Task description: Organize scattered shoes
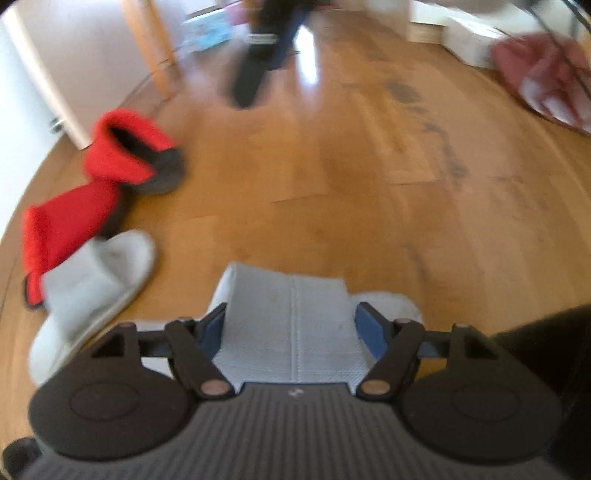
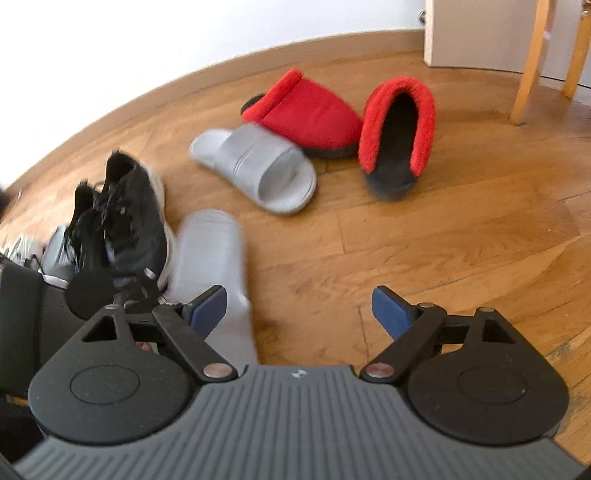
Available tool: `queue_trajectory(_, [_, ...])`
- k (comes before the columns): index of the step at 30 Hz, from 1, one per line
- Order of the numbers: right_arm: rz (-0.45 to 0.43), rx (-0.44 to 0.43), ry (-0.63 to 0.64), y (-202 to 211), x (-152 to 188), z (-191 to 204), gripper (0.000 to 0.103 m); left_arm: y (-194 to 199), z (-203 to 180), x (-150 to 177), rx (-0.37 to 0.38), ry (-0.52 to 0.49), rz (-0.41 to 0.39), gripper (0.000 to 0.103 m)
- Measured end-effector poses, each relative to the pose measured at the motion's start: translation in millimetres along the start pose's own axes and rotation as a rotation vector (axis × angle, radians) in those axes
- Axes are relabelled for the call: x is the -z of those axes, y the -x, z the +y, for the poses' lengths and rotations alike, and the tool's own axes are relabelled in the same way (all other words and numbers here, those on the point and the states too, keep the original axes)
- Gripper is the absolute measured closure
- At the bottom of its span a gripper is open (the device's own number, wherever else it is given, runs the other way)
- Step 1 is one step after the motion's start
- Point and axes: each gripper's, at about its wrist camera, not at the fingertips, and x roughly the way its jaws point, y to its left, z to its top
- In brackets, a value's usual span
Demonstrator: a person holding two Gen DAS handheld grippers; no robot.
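A grey slide lies under my left gripper; its strap fills the gap and both blue pads sit against the strap's sides. A second grey slide rests to the left, against two red slippers. In the right wrist view my right gripper stands open over bare floor. A blurred grey slide passes by its left finger. Farther off are the other grey slide, the red slippers, one of them tipped on its side, and a black sneaker pair.
Wooden floor all round. Wooden chair legs and a white panel stand at the back right, by the wall. In the left wrist view a person's dark leg and shoe are ahead, with a red bag and white boxes beyond.
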Motion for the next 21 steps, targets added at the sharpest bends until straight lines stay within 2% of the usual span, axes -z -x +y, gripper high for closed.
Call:
queue_trajectory(2, [-0.004, -0.009, 0.007, -6.0, -1.6, 5.1, 0.017, -7.0, 21.9, 0.3, 0.0, 0.055, 0.021, 0.029])
queue_trajectory(5, [0.003, -0.036, 0.042, -18.9, -2.6, 18.3, 0.015, -6.5, 42.0, 4.6, 0.007, 0.088, 0.004, 0.026])
queue_trajectory(8, [0.02, -0.063, 0.08, -36.0, -2.5, 34.0, 0.014, 11.7, 44.6, 10.5, -0.064, 0.085, -0.025, 0.022])
queue_trajectory(11, [0.037, -0.108, 0.105, -56.1, -3.5, 51.2, 0.014, 40.0, 54.1, 24.5, -0.113, 0.207, -0.027, 0.021])
queue_trajectory(14, [0.054, -0.151, 0.099, -79.0, -6.0, 66.7, 0.008, 68.7, 63.1, 49.1, -0.099, 0.392, -0.001, 0.022])
queue_trajectory(17, [0.079, -0.17, 0.09, -107.8, -8.6, 81.2, 0.007, 85.0, 62.4, 70.9, -0.077, 0.48, 0.024, 0.022])
queue_trajectory(19, [0.129, -0.159, 0.101, -132.4, -10.3, 93.7, 0.006, 90.5, 61.4, 82.1, -0.071, 0.515, 0.048, 0.021])
queue_trajectory(21, [0.188, -0.106, 0.164, -155.2, -8.1, 107.9, 0.006, 95.6, 60.9, 94.1, -0.069, 0.558, 0.079, 0.022])
